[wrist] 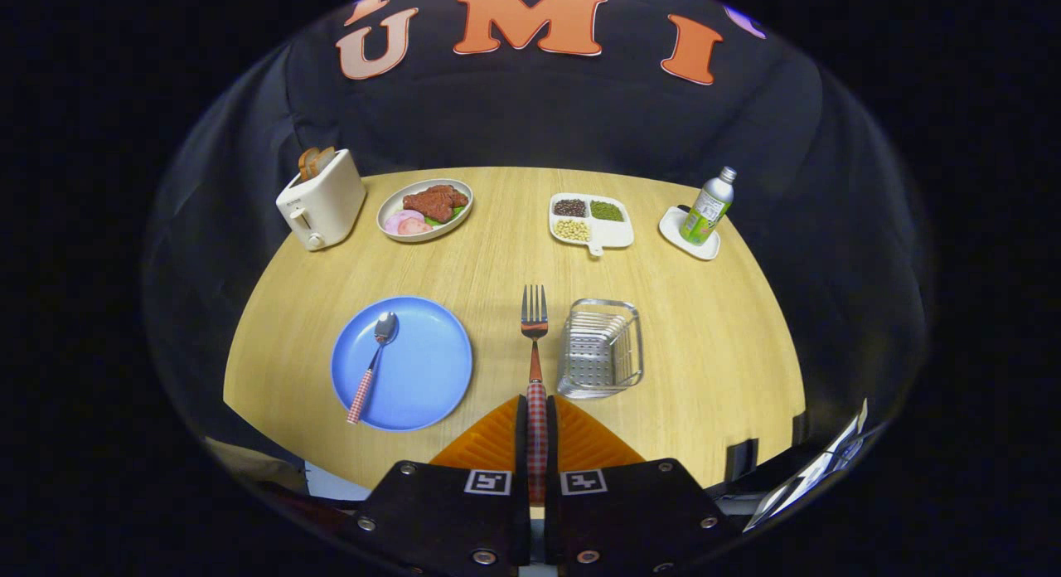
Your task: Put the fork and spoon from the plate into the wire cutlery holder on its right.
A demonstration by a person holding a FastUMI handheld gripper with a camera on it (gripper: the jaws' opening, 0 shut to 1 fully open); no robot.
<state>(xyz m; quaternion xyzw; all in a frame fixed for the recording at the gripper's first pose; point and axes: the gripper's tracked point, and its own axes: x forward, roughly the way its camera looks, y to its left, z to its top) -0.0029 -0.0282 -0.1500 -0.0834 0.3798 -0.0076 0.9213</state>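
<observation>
**Inspector:** Report the table from the left side across.

**Assistant:** At the far left stands a toaster (322,201) with bread in its slots. Just beside it is a plate of food (425,209). Nearer the gripper, a blue plate (402,363) lies on the wooden table (704,353). The spoon (373,364) rests on the blue plate's left half, bowl away from the gripper, checked handle reaching the near rim.

**Inspector:** And the gripper?

**Assistant:** The gripper (537,419) is closed narrowly on the fork (535,345); both fingers press the checked handle between them. The fork points straight ahead, tines beyond the fingertips, lying between the blue plate and the wire cutlery holder (601,346).

**Inspector:** The holder's position?

**Assistant:** Just to the right of the fork's tines, standing on the table, apart from the blue plate.

**Inspector:** Beyond that?

**Assistant:** A divided dish (590,221) of beans and grains at the far side, then a bottle (711,206) standing on a small white tray (690,233) at the far right.
</observation>
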